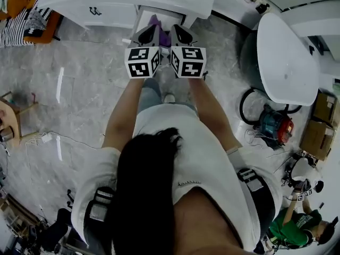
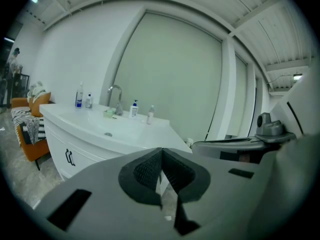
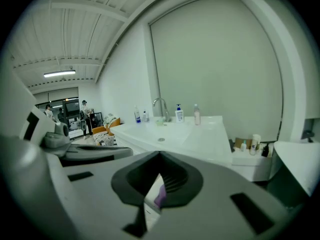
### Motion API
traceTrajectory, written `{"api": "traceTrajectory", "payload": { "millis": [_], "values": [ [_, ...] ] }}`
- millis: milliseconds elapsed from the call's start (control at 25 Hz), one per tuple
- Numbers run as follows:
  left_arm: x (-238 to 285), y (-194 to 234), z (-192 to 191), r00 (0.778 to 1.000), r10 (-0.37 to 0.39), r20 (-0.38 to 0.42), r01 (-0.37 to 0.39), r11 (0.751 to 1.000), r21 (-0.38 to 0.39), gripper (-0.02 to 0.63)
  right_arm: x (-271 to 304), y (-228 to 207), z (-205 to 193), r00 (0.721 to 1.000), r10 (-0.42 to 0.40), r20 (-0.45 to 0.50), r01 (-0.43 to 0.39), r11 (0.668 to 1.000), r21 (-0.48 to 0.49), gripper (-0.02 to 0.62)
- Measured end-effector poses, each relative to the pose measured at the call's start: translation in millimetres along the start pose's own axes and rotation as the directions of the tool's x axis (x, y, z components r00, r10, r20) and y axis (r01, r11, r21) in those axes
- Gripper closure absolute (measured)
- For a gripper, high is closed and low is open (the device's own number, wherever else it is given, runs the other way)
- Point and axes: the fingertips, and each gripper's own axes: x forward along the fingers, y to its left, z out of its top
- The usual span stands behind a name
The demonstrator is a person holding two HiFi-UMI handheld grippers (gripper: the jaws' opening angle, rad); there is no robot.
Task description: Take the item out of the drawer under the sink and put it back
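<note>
This is a bathroom mock-up built inside an industrial hall. A white sink vanity (image 2: 107,129) carries a chrome faucet (image 2: 116,95) and soap bottles (image 2: 80,97), and it stands on a marble-look floor (image 1: 79,89). Right of the vanity is a white oval tub (image 1: 289,57), with cardboard boxes (image 1: 319,126) beyond it. Above the vanity, a bare ribbed ceiling (image 3: 75,29) holds a strip light (image 3: 59,74).

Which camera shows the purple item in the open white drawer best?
Head view: the purple item lies in the open drawer, seen from above. Right gripper view catches only a sliver; left gripper view, nothing.
</note>
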Motion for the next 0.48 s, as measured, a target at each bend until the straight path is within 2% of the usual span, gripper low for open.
{"api": "traceTrajectory", "payload": {
  "millis": [120, 480],
  "values": [
    [-12, -8, 5, 0.999, 0.018, 0.028, -0.017, 1.0, -0.026, 0.603, -12, 5, 1, 1.0, 0.016, 0.012, -0.016, 1.0, -0.016, 0.581],
    [-33, -24, 1, 0.999, 0.022, 0.048, -0.021, 1.0, -0.012, 0.603, -35, 22, -2, 0.998, 0.047, 0.041, -0.045, 0.998, -0.047, 0.581]
  ]
}}
